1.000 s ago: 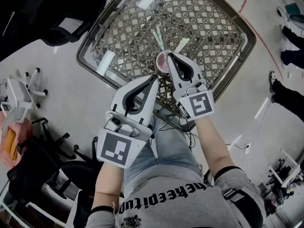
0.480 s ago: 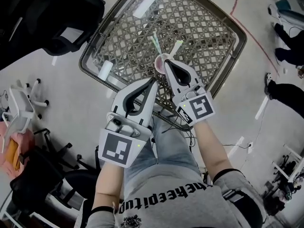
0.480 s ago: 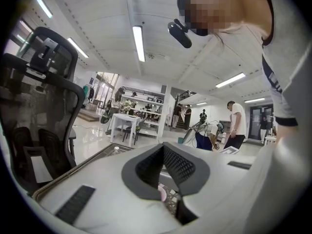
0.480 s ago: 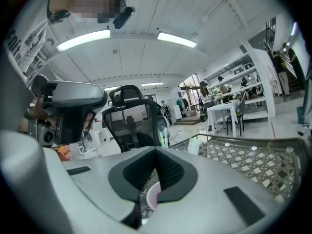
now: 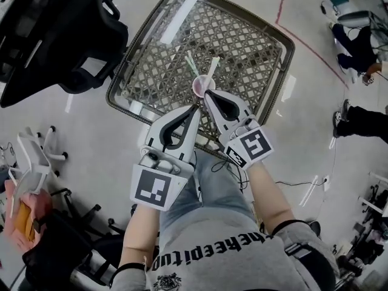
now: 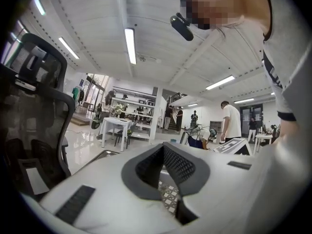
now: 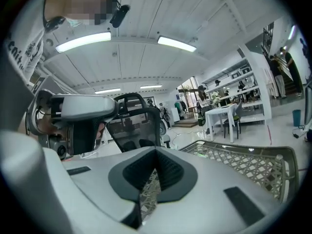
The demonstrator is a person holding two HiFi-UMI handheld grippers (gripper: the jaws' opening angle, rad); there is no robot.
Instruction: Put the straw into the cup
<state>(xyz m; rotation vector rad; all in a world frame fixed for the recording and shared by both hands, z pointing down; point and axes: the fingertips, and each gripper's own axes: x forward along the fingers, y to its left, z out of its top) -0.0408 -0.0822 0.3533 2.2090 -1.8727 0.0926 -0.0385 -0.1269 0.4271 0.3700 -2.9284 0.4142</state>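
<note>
A small pink cup [image 5: 199, 85] stands on the glass-topped woven table [image 5: 254, 41]. Two pale green straws [image 5: 191, 62] [image 5: 212, 67] fan out beyond its far rim; whether their ends sit inside the cup I cannot tell. My right gripper [image 5: 206, 94] is shut and empty, its tip at the cup's near rim. My left gripper [image 5: 196, 108] is also shut and empty, a little nearer me and left of the right one. In the gripper views the left gripper [image 6: 163, 146] and the right gripper [image 7: 156, 149] show closed jaws with nothing between them.
A black office chair [image 5: 60, 35] stands off the table's far left corner, and a white chair base [image 5: 33, 153] lies on the floor at left. Cables [image 5: 227, 162] hang under the table's near edge. A person's legs [image 5: 364, 121] are at the right, and red tape [image 5: 282, 8] marks the floor.
The right gripper's tip has drawn back from over the cup to its near rim. The head view has swung, so the table and cup sit further left. Both grippers stay shut.
</note>
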